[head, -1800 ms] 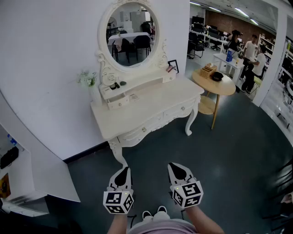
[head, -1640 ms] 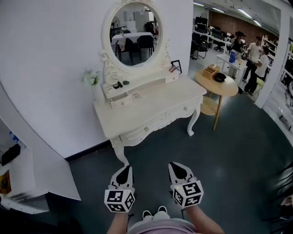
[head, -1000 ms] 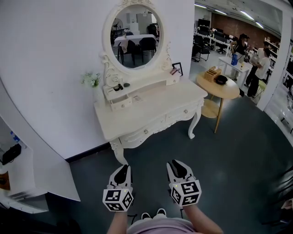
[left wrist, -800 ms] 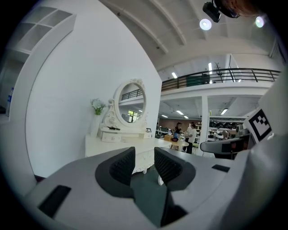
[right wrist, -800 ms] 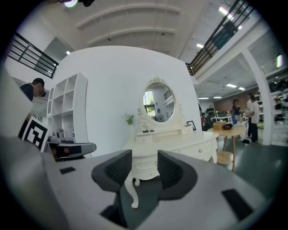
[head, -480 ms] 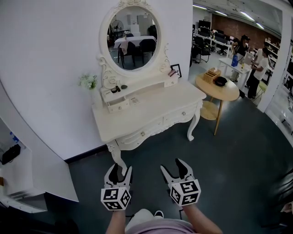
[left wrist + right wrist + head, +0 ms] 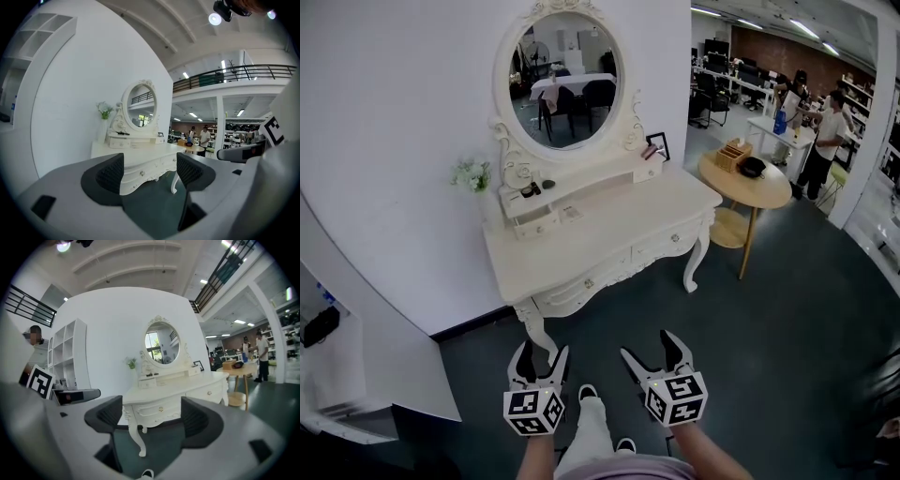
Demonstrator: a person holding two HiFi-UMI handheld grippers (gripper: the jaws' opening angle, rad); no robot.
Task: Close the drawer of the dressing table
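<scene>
While both grippers hang low in the head view, the dressing table [image 7: 609,230] stands well ahead of them against the white wall [image 7: 394,112], in the middle of the frame. Its small drawer [image 7: 534,224] sits in the raised shelf [image 7: 581,176] under the oval mirror [image 7: 558,80], left of centre, and juts out from the shelf front. It is not pushed in. The long drawers under the tabletop look flush.

At the bottom, left of centre, the left gripper [image 7: 542,353] has just been opening its jaws; they stand wide apart with nothing between them. The right gripper [image 7: 648,347], just right of centre, has done the same and is also empty. Each gripper's own view shows only dark floor [image 7: 769,309] and the far-off table between the pads. Neither touches the table.

Between the two grippers a leg [image 7: 592,427] and a shoe [image 7: 624,446] show at the bottom edge. Flowers [image 7: 472,174] stand at the shelf's left end. A round table [image 7: 727,176] is just right of the dressing table, and people [image 7: 825,141] stand in the upper right.
</scene>
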